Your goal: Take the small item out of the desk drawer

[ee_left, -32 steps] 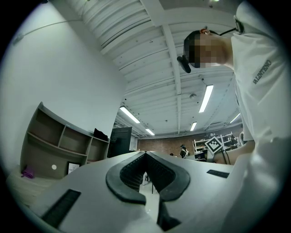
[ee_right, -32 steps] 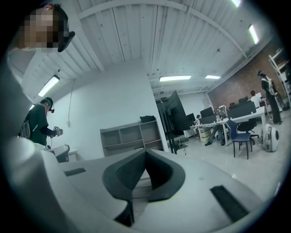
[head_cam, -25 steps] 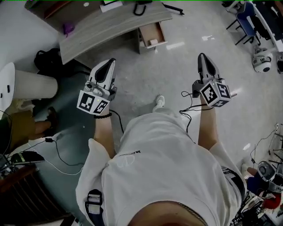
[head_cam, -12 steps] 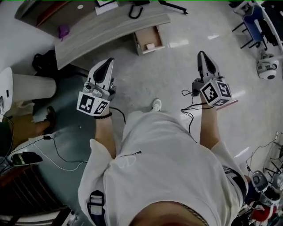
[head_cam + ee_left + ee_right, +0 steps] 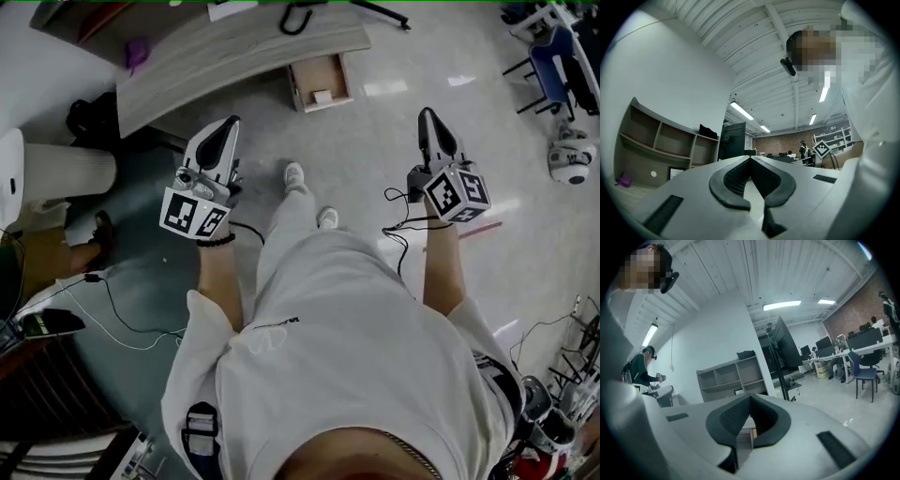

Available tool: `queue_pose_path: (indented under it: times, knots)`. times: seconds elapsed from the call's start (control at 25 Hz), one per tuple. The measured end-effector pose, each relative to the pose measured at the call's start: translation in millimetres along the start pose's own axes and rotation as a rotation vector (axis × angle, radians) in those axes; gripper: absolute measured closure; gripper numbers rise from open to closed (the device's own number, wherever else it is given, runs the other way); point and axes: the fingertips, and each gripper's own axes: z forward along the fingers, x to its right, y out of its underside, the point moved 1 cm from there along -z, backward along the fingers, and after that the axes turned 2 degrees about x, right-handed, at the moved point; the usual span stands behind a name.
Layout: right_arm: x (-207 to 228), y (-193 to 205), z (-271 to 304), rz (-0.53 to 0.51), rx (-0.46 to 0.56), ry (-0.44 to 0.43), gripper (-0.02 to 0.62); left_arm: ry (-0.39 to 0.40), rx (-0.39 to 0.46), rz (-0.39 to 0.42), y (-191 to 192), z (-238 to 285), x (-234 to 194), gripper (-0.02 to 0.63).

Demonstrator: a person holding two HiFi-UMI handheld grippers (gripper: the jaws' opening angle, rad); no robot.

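Closed, empty left hand-held gripper (image 5: 232, 125) and right hand-held gripper (image 5: 427, 115); drawer (image 5: 335, 67) at 12 o'clock: unopened jaws may shove small item (image 5: 322, 96).

The small item (image 5: 322, 96) (pale speck) is too tiny to identify.

Stands with both forearms stretched forward, bare below short sleeves, one gripper in each hand; holds the left gripper (image 5: 232, 126) out ahead, tips pointing away from the body, marker cube (image 5: 195, 213) at the wrist end; holds the right gripper (image 5: 427, 115) well apart from it and roughly parallel, at about the same reach; grips nothing with either; shows both pairs of jaws closed tip to tip.
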Motion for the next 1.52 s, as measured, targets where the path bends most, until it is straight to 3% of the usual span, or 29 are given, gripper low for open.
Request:
queue_pose_path:
  times: [0.44,0.64,0.92,1.24,1.52]
  knots:
    - [22.9,19.5,78.4,0.012,-0.057,0.061,0.595,0.040,0.000,-0.037,27.6,68.4,-66.9,0.607]
    - [22.5,27.3,132.7,-0.033,-0.081,0.081,0.595,0.046,-0.023,-0.067,50.8,96.7,-117.6,0.607]
    - [18.5,19.7,207.5,-0.103,-0.081,0.119,0.595,0.063,-0.029,-0.045,67.0,144.7,-180.5,0.607]
    - [7.0,41.1,272.8,-0.102,-0.121,0.109,0.597,0.137,-0.087,-0.023,107.3,181.8,-203.5,0.607]
    - [10.5,84.7,296.3,-0.073,-0.212,0.086,0.595,0.146,-0.139,-0.081,148.7,191.9,-216.6,0.607]
